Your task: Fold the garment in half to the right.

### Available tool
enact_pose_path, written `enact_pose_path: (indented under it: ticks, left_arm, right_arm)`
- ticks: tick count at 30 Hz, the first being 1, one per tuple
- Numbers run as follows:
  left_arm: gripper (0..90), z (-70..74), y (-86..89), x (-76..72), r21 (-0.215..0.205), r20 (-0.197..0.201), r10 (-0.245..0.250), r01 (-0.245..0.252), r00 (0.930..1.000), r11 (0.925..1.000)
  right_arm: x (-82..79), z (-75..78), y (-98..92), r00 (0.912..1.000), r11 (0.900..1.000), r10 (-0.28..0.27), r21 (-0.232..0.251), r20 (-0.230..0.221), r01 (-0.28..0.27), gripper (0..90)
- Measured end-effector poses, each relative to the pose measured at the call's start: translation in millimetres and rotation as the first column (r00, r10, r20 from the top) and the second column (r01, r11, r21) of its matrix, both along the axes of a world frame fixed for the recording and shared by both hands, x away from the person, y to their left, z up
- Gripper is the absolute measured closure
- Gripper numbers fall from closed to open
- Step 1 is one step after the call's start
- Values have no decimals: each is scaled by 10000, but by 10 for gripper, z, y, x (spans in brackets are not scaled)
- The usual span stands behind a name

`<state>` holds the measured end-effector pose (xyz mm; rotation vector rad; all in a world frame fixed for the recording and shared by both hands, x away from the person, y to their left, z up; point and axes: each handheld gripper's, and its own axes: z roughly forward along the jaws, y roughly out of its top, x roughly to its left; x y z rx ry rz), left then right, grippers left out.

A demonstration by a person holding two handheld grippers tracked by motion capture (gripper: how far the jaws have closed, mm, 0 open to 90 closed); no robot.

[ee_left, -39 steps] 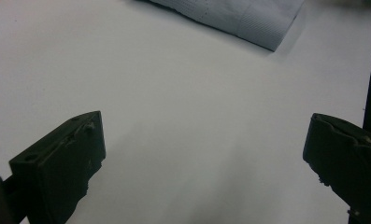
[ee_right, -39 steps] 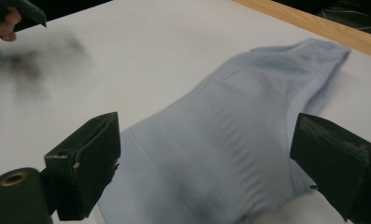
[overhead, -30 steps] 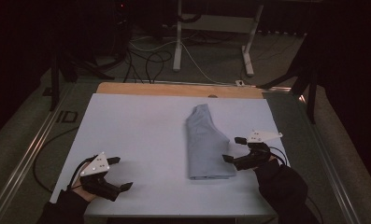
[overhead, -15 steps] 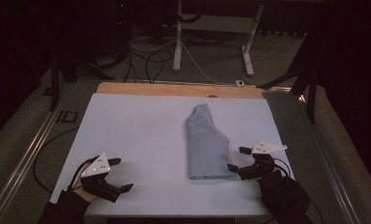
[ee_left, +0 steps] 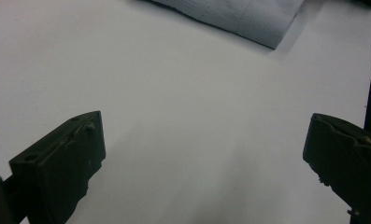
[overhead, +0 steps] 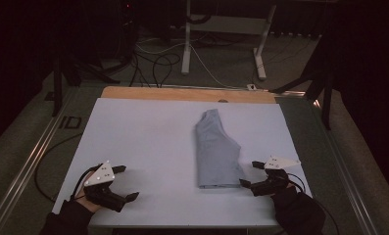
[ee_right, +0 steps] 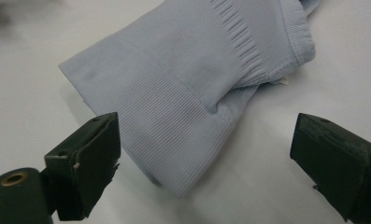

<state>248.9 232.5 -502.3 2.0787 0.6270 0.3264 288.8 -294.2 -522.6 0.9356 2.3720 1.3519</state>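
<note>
Folded garment (overhead: 215, 152) is lying lengthwise away from the person, its near corner just beside the right gripper (overhead: 249, 174) (jaws gaping wide); the left gripper (overhead: 125, 182), likewise open, is sitting well apart.

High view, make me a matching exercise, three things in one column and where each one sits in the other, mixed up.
Things:
1. left gripper
2. right gripper
3. folded light blue garment

Places:
A. right of the table's centre, lying flat
B. near left corner, open over bare white table
C. near right, open beside the cloth's near corner

Pairs: 1-B, 2-C, 3-A
</note>
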Motion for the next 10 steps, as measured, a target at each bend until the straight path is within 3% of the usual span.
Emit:
enact_pose_path:
  ticks: [4, 10]
  left_arm:
    - [5, -5, -2, 3, 26, 14, 67, -67, 10000, 10000]
    - [6, -3, -10, 3, 18, 20, 61, -61, 10000, 10000]
  right_arm:
    - [-33, -12, -4, 9999, 9998, -143, 113, 80, 142, 86]
    - [-34, -30, 15, 9999, 9998, -132, -120, 111, 133, 86]
